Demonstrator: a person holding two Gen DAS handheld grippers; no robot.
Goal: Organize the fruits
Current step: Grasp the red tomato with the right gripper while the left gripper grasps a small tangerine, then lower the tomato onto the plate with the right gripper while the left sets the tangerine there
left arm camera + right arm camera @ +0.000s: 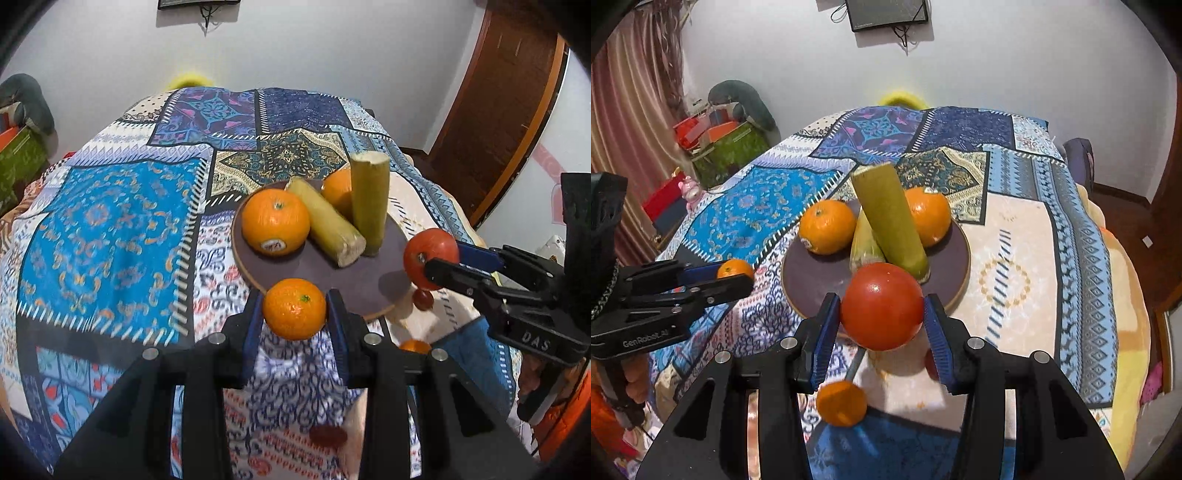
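- Two fruits are in the air right now, one per hand-held gripper, both near the plate.
- Left hand-held gripper: clamped on a small orange, held just off the plate's near rim, above the patchwork cloth.
- Right hand-held gripper: clamped on a red tomato, hanging at the plate's near edge; from the left wrist view it sits over the plate's right rim.
- Already on the plate: big orange w/ sticker, a 2nd orange at the back, and 2 green-yellow cane-like sticks, one lying, one leaning upright.
- Not on the plate yet: a loose orange on the cloth near the right hand-held gripper, a small red fruit just beside the plate rim, and another small red one nearer the camera, blurred.
- Judgement: approx. halfway. Four items plated, 2 in transit, at least 3 on the cloth.
- Free room on the plate is the near half, so both held fruits look placeable there.
- Risk: round fruit may roll off the shallow rim; the leaning stick could topple if bumped.
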